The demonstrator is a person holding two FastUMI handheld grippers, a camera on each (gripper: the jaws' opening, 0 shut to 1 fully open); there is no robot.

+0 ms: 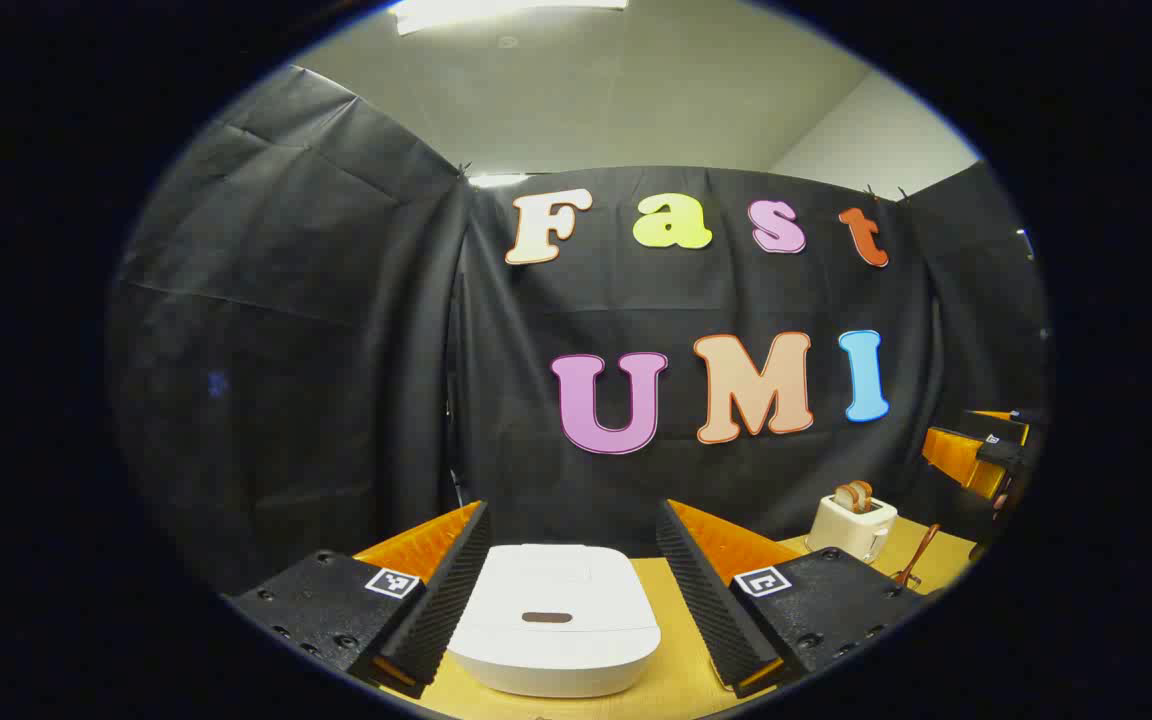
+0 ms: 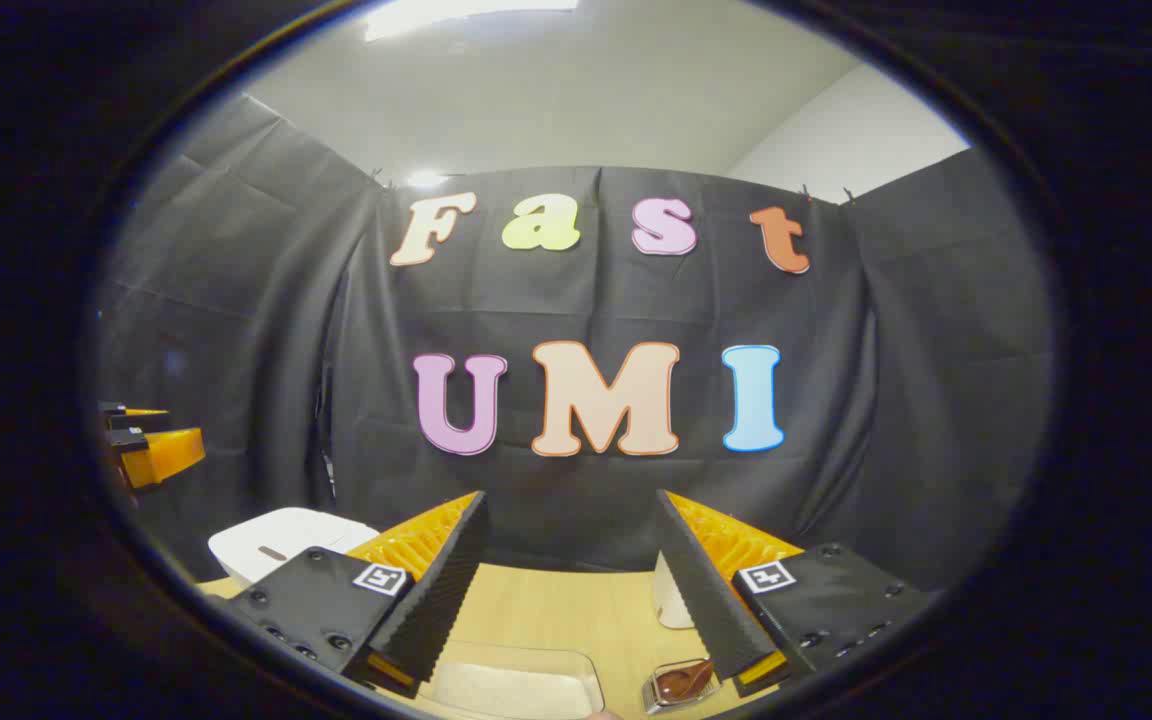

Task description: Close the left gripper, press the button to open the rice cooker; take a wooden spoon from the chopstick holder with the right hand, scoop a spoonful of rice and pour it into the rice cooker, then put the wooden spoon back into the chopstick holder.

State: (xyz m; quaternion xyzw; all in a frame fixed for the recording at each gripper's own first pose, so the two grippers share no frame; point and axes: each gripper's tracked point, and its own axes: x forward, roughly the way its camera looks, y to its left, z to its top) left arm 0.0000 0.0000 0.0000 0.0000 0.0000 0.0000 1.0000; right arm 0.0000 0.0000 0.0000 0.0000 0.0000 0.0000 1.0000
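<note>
Black cloth wall at the back, pale wood table (image 1: 681, 672) below it. Your rice cooker (image 1: 554, 618) sits on that table, lid down, straight ahead of the left gripper (image 1: 572, 578) and framed between its two fingers, a bit below them. Its dark oblong button (image 1: 547, 617) is on the lid's near edge, long axis running side to side, facing you. Left jaws stand wide apart w/ nothing in them, so you'd need to bring them together before the press, then go forward and down. My read: left is clearly the nearer one for the button; from the right gripper view the cooker lies off to the left, partly behind that finger.

Right gripper (image 2: 571, 580) is likewise wide apart, holding nothing. A shallow tray (image 2: 516, 690) of what looks like rice sits just below it, cut off at the bottom. A brown spoon bowl (image 2: 684, 680) by a clear holder shows near its right finger, mostly hidden; probably the wooden spoon, can't tell for sure. Toaster (image 1: 851, 525) w/ bread sits far right in the left gripper view, a brown handle (image 1: 921, 555) beside it.
</note>
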